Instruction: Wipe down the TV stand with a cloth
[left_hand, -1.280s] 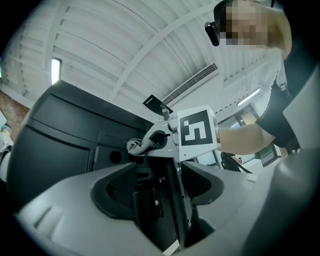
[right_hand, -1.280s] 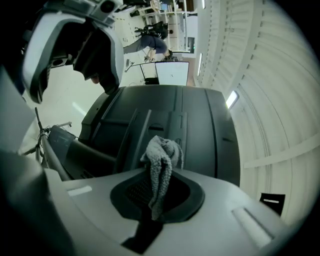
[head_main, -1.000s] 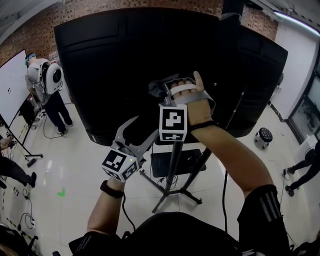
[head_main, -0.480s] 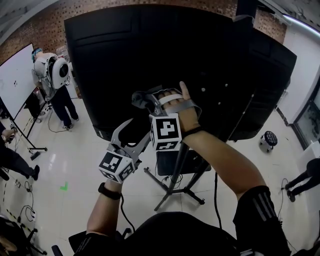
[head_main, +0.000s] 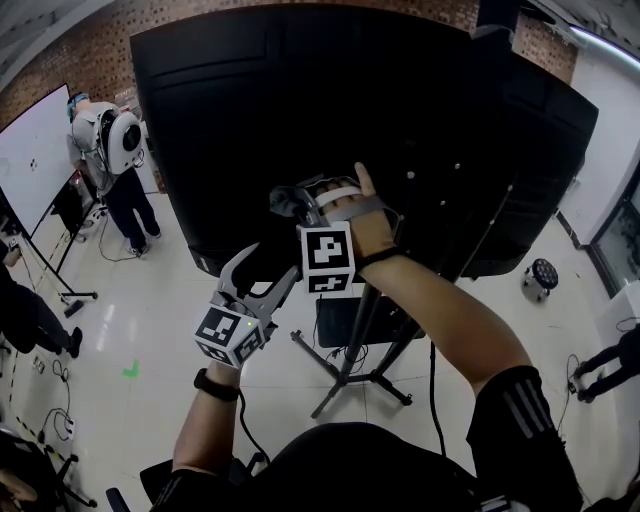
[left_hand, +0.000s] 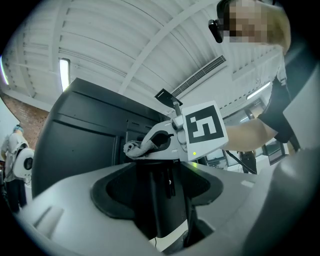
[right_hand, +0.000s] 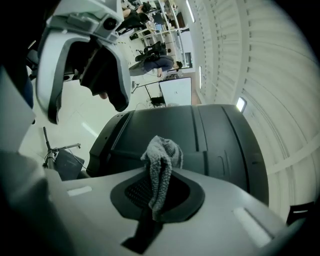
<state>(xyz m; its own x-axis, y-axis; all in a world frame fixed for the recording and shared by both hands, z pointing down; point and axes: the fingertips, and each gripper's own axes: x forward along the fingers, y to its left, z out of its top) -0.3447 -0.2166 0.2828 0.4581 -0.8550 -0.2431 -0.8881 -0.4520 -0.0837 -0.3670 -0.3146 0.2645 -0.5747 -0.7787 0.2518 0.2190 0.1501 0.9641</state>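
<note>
Right gripper (head_main: 298, 203) clamped on grey cloth (right_hand: 161, 160) at frame centre, against TV back (head_main: 300, 100), barely shifted since half a second ago. Left gripper (head_main: 262, 272) jaws apart, empty, dropped slightly.

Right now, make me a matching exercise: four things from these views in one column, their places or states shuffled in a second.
1 cloth
2 left gripper
3 tripod
4 whiteboard

A fingers apart, gripping nothing
B far left of the head view
C pinched in the right gripper
D standing on the floor below the black TV

Pairs: 1-C, 2-A, 3-D, 4-B
</note>
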